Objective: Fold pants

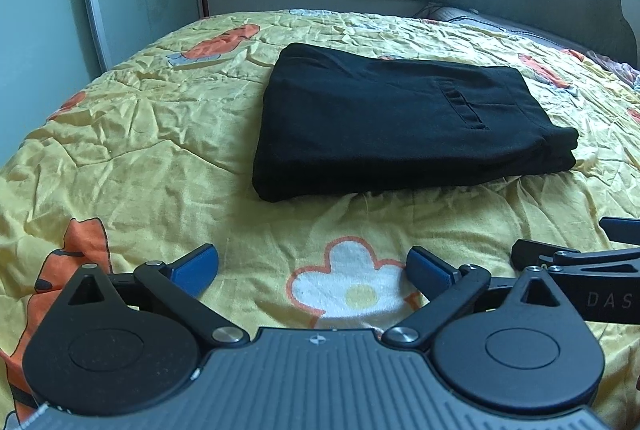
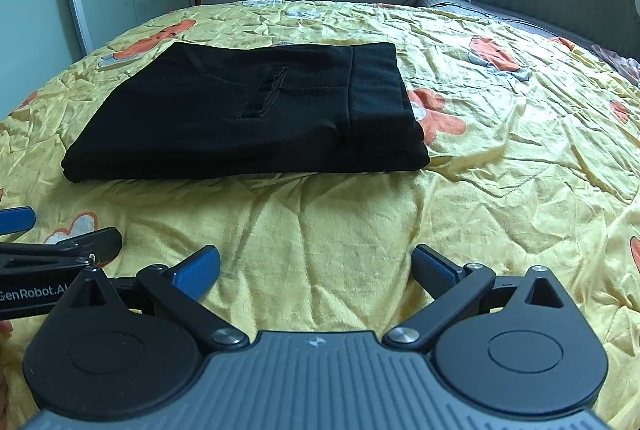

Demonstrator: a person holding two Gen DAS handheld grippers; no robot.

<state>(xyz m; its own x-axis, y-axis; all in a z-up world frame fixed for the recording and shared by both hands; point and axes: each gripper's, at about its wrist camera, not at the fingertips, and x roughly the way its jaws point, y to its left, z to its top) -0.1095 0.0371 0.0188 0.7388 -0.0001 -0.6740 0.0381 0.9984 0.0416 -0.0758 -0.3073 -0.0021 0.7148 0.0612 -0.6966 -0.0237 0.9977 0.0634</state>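
I am holding both the left tongs (image 1: 312, 268) and right tongs (image 2: 316, 268) open and empty near the bed (image 2: 520, 158) edge, the folded pants (image 1: 384, 118) lying ahead between them, long axis crosswise.

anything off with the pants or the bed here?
Nothing stands out. The pants lie folded in a flat stack on the bedspread; the lower layers stick out slightly at one corner. Both grippers' jaws are open, holding nothing.
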